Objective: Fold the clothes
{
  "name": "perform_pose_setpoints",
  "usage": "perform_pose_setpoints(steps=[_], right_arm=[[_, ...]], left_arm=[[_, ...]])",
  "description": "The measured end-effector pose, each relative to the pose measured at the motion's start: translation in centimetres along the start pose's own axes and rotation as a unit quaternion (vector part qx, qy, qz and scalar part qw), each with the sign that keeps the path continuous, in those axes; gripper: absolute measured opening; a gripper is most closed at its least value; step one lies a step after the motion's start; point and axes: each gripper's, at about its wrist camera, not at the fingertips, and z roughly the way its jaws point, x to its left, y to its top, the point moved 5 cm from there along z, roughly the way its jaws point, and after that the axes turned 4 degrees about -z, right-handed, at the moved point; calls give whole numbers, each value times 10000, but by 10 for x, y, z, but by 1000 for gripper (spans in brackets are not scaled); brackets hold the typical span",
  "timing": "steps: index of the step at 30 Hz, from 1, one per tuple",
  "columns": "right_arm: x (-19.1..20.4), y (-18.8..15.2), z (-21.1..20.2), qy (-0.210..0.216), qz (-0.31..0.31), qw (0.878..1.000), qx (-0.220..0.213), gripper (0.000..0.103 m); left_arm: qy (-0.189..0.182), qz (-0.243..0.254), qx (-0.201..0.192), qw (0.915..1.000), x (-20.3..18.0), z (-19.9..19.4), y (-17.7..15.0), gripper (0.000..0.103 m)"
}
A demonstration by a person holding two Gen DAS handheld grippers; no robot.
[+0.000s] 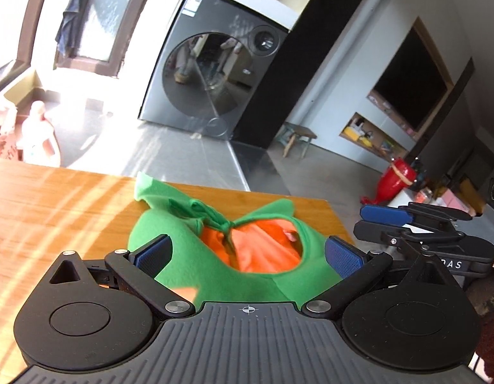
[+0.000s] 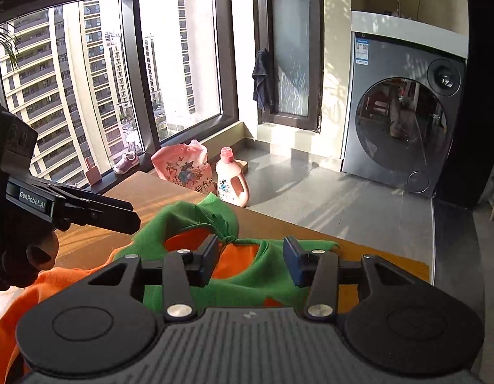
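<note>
Green fleece garment with orange lining [image 1: 183,256] sits bunched near the wooden table's [image 1: 55,211] edge, both my grippers, left [image 1: 247,252] and right [image 2: 251,260], gaping and empty, so I risk pinching one layer and dragging it off.

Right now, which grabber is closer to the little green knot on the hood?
Probably the right. The right gripper sits just behind the knot, open, with the knot nearly between its fingers. The left gripper, also open, hangs further back over the green garment.

"GenRobot.AI" on the left gripper [image 2: 96,211]; "AS" legible on the right gripper [image 1: 384,220]; other labels unreadable.
</note>
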Motion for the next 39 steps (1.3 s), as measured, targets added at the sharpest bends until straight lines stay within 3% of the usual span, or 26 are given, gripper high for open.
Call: perform_pose_setpoints(steps=[2,5,7,10,14,17,19,23,27,28,29,30,35,39], right_arm=[[2,0,30,-59,-135,9998,120,44],[-4,-23,67,-144,-140,9982,562,44],[-11,-38,86,-324,-173,9959,828,44],[-18,-40,90,-521,-188,9951,813,44],[-6,-19,75,-500,-553,9963,423,44],[11,1,80,64,-510,9977,431,44],[23,6,92,306,-631,9960,556,44],[43,-1,134,180,-1345,9863,934,44],[33,-2,150,343,-926,9903,978,46],[32,-2,149,393,-830,9912,955,45],[33,-1,141,397,-837,9918,880,39],[35,0,133,400,-843,9924,805,23],[44,4,89,431,-867,9944,415,19],[63,2,18,542,-1117,9923,-18,19]], left_arm=[[-100,-50,169,9998,6,14,2,103],[67,119,358,9993,17,27,-4,103],[512,340,422,9972,28,36,-8,103],[1015,455,351,9932,45,40,-5,103],[830,32,159,9964,59,26,3,103],[625,-221,7,9978,63,14,6,103],[489,-400,-56,9980,64,4,4,103],[90,-857,-17,9963,67,-23,-8,103],[-93,-940,19,9955,71,-44,-19,103],[-93,-916,11,9957,72,-48,-21,103],[-77,-894,-6,9960,73,-49,-21,103],[-77,-910,-40,9958,73,-50,-20,103],[-337,-1018,-317,9937,63,-62,-9,103],[-664,-854,-561,9925,37,-75,-1,103]])
